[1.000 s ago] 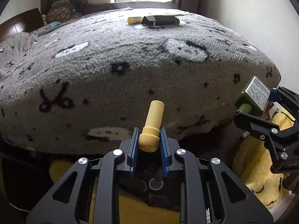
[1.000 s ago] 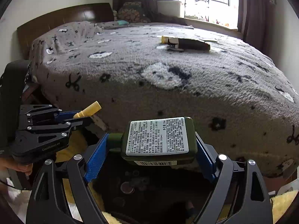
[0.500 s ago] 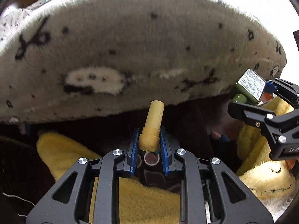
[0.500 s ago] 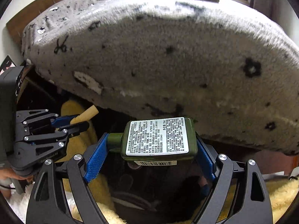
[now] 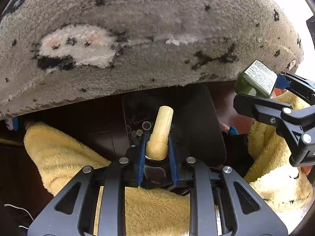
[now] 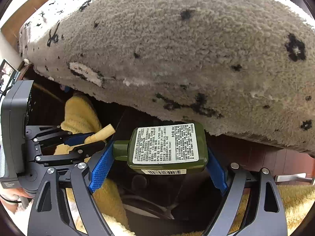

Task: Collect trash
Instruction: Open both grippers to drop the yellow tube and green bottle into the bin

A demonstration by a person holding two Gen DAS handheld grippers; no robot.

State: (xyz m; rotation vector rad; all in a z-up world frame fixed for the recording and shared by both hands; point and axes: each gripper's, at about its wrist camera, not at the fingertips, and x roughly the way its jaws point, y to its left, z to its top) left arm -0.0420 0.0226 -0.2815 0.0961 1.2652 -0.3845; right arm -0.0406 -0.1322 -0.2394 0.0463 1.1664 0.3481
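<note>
My left gripper is shut on a small pale yellow bottle, held over a dark bin on the floor by the bed. The bin holds several small items. My right gripper is shut on a dark green bottle with a white printed label, also above the bin. In the left wrist view the right gripper and green bottle show at the right. In the right wrist view the left gripper with the yellow bottle shows at the left.
The grey fleece bed cover with black and white patterns hangs just above and behind the bin; it also fills the right wrist view. Yellow fluffy fabric lies on both sides of the bin. Dark wooden floor lies beyond.
Both grippers have dropped from bed height and tipped down toward the floor. The bed top has left view and the dark bin now lies under both held bottles.
</note>
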